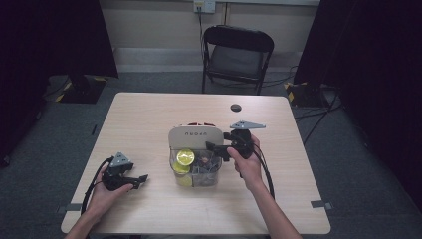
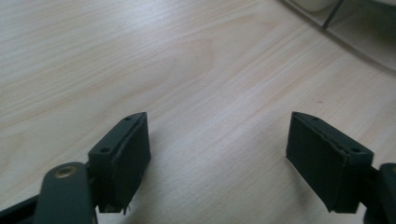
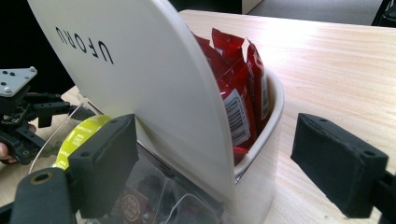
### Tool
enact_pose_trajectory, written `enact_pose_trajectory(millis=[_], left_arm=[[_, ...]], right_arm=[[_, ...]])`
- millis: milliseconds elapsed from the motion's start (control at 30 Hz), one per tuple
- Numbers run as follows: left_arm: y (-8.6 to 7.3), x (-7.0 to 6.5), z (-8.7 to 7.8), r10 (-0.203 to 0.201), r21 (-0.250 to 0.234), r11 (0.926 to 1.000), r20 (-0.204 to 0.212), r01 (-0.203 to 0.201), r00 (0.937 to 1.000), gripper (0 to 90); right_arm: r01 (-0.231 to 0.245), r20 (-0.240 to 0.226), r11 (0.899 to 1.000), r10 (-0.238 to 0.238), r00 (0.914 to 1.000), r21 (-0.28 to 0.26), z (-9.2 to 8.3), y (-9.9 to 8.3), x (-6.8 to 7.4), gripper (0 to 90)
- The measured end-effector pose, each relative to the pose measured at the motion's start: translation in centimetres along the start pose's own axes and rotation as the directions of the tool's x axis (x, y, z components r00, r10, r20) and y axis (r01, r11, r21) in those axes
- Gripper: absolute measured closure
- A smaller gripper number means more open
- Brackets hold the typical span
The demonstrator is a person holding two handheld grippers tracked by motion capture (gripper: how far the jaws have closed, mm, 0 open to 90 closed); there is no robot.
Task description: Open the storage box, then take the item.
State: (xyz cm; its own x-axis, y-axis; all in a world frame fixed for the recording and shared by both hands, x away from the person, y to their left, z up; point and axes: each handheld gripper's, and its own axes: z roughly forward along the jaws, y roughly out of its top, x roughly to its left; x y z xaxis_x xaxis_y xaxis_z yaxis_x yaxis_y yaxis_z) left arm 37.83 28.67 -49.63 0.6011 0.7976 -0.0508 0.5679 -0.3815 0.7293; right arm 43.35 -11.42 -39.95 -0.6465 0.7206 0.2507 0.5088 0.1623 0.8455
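A clear organiser box (image 1: 195,169) with a tall cream divider panel (image 1: 195,137) marked UFORU stands at the table's middle. Red snack packets (image 3: 243,88) fill its rear compartment; a yellow-green round container (image 1: 184,158) and dark packets lie in the front one. My right gripper (image 1: 218,148) is open at the box's right side, its jaws straddling the panel's edge (image 3: 201,140) and the box rim without touching. My left gripper (image 1: 140,179) rests open on the bare tabletop, left of the box, with nothing between its jaws (image 2: 219,158).
The wooden table (image 1: 149,119) has a black round cap (image 1: 235,107) near its far edge. A black folding chair (image 1: 238,55) stands beyond the table. Dark curtains hang at both sides, and cables lie on the grey floor.
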Motion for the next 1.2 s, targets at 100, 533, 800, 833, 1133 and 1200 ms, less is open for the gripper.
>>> enact_pose_trajectory(millis=[100, 533, 800, 833, 1133, 1200], left_arm=[[0.2, -0.2, -0.2, -0.004, -0.012, 0.9999, 0.013, 0.004, 0.9999, 22.5], [1.5, -1.2, -1.8, -0.019, -0.067, 0.9975, 0.072, 0.024, 0.9972, 25.4], [2.2, -2.1, -2.2, -0.007, -0.08, 0.9966, 0.122, 0.017, 0.9925, 26.6], [2.4, -2.3, -2.3, 0.001, -0.082, 0.9966, 0.13, 0.009, 0.9915, 27.1], [3.6, -3.6, -2.9, 0.019, -0.127, 0.9919, 0.177, 0.003, 0.9839, 30.0], [4.0, -4.0, -2.8, 0.015, -0.135, 0.9908, 0.199, 0.012, 0.9798, 30.0]], right_arm=[[0.0, 0.001, 1.0, 0.0, 1.0, 0.0, 0.0, 0.0, 0.0, 13.8], [0.004, 0.001, 1.0, -0.004, 1.0, 0.002, 0.0, 0.0, 0.0, 13.7], [0.004, -0.004, 1.0, -0.004, 1.0, -0.001, -0.1, 0.2, -0.1, 13.6], [0.004, -0.005, 1.0, -0.004, 1.0, -0.002, -0.1, 0.2, -0.1, 13.6], [0.007, -0.002, 1.0, -0.007, 1.0, 0.001, -0.1, 0.3, 0.0, 13.7], [0.013, 0.001, 1.0, -0.013, 0.9999, 0.002, -0.1, 0.3, 0.0, 13.8]])
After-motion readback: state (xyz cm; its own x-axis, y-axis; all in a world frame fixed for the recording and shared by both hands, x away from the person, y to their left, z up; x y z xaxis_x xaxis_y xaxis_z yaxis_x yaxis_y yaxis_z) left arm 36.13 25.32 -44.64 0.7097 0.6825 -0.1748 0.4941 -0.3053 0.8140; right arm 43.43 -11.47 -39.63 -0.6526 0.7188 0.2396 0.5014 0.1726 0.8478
